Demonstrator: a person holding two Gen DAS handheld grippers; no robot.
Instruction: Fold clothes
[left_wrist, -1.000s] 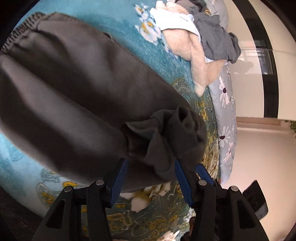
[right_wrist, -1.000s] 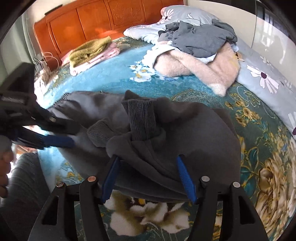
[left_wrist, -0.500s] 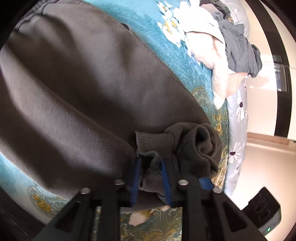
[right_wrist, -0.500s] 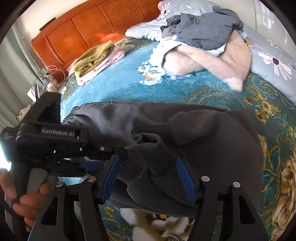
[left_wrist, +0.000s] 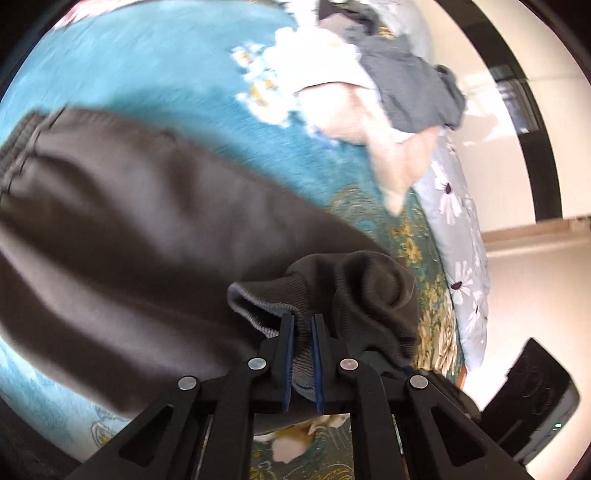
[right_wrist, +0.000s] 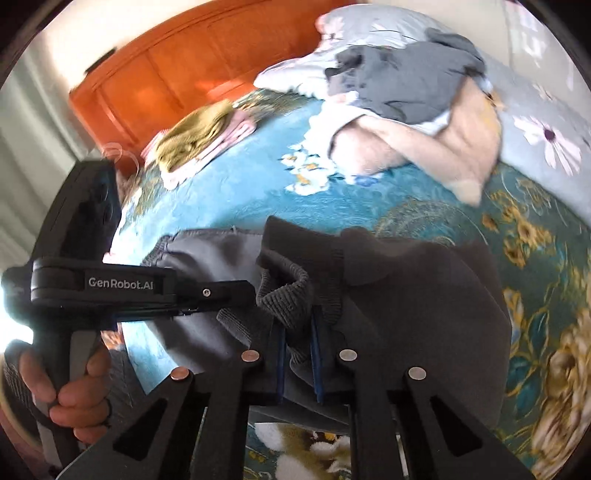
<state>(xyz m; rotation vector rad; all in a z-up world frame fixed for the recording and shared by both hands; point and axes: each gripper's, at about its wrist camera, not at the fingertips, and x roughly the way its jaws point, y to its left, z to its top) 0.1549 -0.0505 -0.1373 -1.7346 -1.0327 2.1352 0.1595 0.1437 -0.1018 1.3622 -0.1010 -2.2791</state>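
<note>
Dark grey sweatpants (left_wrist: 140, 236), spread flat over the teal floral bed (right_wrist: 258, 192) with the elastic waistband far off, are pinched at their bunched ribbed cuffs by the left gripper (left_wrist: 300, 325) and right gripper (right_wrist: 297, 328), both clamped tight.

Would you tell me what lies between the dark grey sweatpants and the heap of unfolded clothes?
Only bare teal floral bedspread separates the dark grey sweatpants from the heap, clearest in the right wrist view.
</note>
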